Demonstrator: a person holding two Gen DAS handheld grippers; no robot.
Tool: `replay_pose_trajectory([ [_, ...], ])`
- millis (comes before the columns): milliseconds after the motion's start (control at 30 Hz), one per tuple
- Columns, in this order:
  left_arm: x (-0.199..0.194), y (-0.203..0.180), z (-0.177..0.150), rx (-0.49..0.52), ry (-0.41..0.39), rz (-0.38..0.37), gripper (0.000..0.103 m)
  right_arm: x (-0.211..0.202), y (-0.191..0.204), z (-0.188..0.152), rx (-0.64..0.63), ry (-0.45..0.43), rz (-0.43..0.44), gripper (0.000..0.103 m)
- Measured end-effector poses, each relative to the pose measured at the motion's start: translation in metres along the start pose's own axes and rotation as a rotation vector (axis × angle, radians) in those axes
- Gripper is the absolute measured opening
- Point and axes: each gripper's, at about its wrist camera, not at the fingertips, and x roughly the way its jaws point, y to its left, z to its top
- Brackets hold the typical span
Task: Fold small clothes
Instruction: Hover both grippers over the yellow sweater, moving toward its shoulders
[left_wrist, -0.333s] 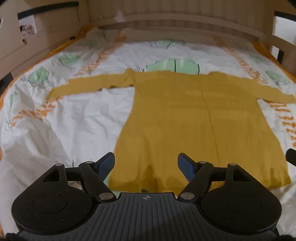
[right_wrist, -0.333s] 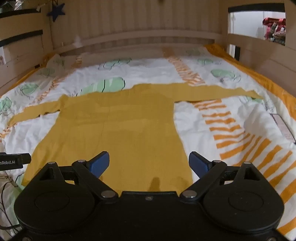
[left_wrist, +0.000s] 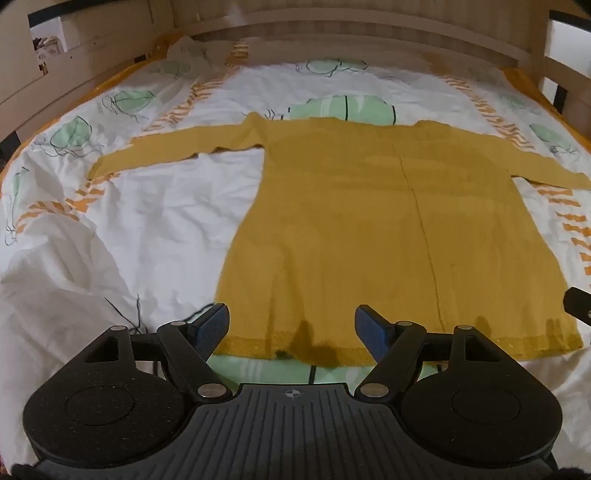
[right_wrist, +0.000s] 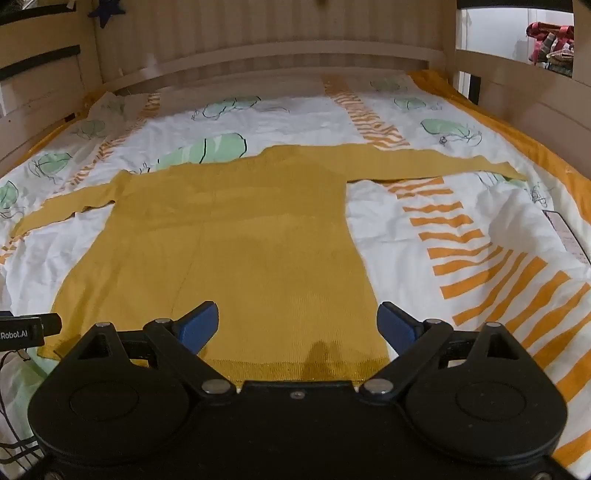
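Over the flat mustard sweater (left_wrist: 388, 229), both hand-held grippers (left_wrist: 291, 328) (right_wrist: 297, 325) remain wide open, empty, barely shifted

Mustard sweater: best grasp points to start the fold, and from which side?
Take the mustard sweater by its two near hem corners, coming in from the hem side. It lies flat, sleeves spread, hem nearest both cameras. The left gripper hangs open over the hem near the left corner; the right gripper hangs open near the right corner. Slide one finger under the edge, as flat cloth offers no raised fold.
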Motion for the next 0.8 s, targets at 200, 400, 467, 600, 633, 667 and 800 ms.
replay_pose_trajectory([
  [200,0.002,-0.004,-0.002,0.002,0.023,-0.024,0.074,-0.032,0.006,-0.016,-0.008,0.001,-0.011,0.094],
  [400,0.003,-0.006,-0.004,-0.003,0.046,-0.041,0.074,-0.033,0.007,-0.021,-0.014,0.009,-0.003,0.094],
  [467,0.003,-0.006,-0.005,-0.005,0.051,-0.044,0.074,-0.032,0.008,-0.021,-0.015,0.013,0.001,0.094],
  [600,0.003,-0.005,-0.005,-0.006,0.058,-0.047,0.074,-0.031,0.01,-0.022,-0.015,0.018,0.003,0.094],
  [633,0.003,-0.006,-0.005,-0.006,0.06,-0.047,0.074,-0.031,0.01,-0.023,-0.016,0.019,0.004,0.094],
  [667,0.004,-0.006,-0.004,-0.007,0.063,-0.047,0.074,-0.031,0.011,-0.023,-0.016,0.02,0.005,0.094],
  [800,0.005,-0.005,-0.004,-0.009,0.07,-0.051,0.074,-0.031,0.011,-0.023,-0.016,0.025,0.008,0.094],
])
